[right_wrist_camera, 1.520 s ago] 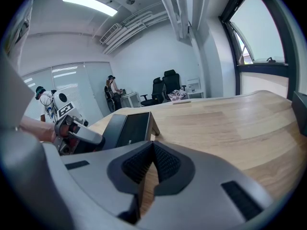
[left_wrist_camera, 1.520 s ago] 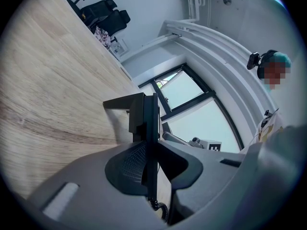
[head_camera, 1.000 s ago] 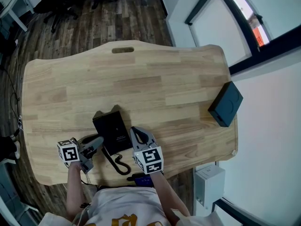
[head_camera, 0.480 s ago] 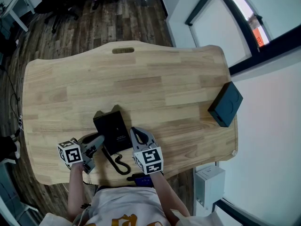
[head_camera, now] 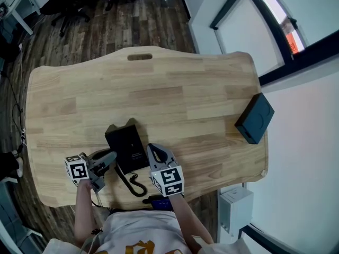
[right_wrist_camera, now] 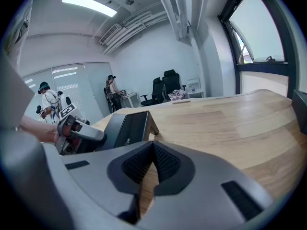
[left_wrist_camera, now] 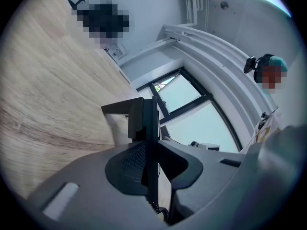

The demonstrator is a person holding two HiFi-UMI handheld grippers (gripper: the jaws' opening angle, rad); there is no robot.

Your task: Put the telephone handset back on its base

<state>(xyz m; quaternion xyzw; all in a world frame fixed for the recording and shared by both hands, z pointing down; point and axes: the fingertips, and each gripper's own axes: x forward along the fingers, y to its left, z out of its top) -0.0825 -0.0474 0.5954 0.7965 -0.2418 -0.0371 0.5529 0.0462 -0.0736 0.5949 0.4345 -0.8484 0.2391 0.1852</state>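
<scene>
My left gripper (head_camera: 107,160) is clamped on the telephone handset (left_wrist_camera: 148,128), just left of its base (head_camera: 127,146). My right gripper (head_camera: 157,153) is closed on nothing. I think the coiled cord (head_camera: 132,183) could catch underneath and seat it crooked.

Table (head_camera: 159,89) is showing pale wood grain; telephone base (head_camera: 127,144), handset (left_wrist_camera: 151,166) and box (head_camera: 255,117) are showing black; marker cubes (head_camera: 168,180) are showing black-and-white squares; floor (head_camera: 122,25) is showing dark planks.

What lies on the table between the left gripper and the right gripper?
The head view shows the black coiled telephone cord between the left gripper and the right gripper, with the near end of the black telephone base beyond it.
</scene>
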